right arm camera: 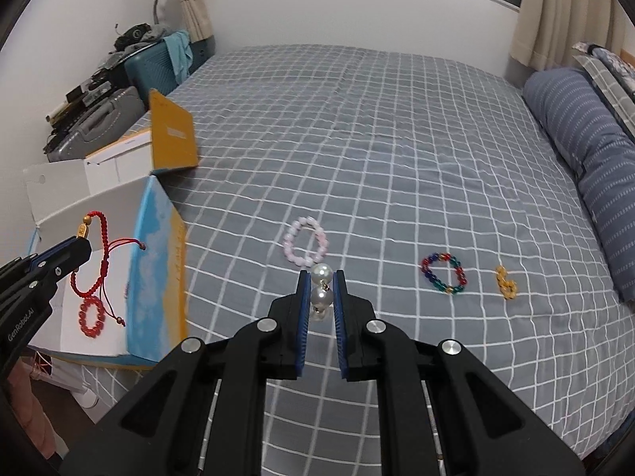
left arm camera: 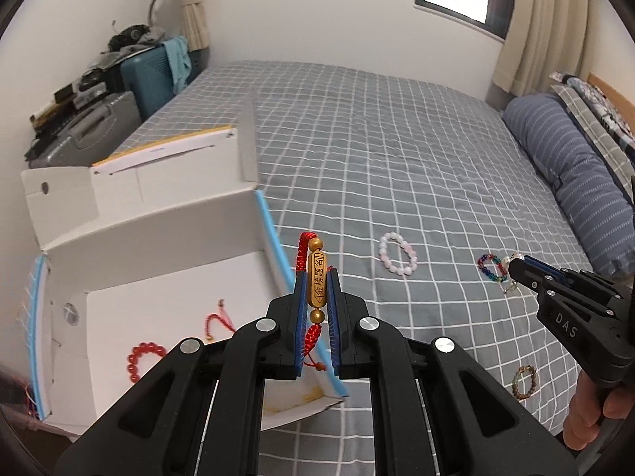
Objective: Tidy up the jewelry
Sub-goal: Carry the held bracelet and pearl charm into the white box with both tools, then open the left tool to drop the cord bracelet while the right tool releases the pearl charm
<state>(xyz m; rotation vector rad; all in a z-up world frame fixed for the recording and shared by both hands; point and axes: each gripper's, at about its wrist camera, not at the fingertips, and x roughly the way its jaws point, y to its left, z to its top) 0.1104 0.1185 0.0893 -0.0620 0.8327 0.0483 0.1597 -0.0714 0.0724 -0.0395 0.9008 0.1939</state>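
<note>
My left gripper is shut on a red cord bracelet with a gold bar charm, held above the right wall of an open white box; it also shows in the right wrist view. My right gripper is shut on a white pearl piece, above the bed; it shows at the right in the left wrist view. A red bead bracelet and a red cord lie inside the box. A pink bead bracelet, a multicoloured one and a small yellow one lie on the bedspread.
The grey checked bed fills the view. A blue striped pillow lies at the right. Suitcases and clutter stand at the far left. The box has a raised yellow flap. A brown bead bracelet lies near my right hand.
</note>
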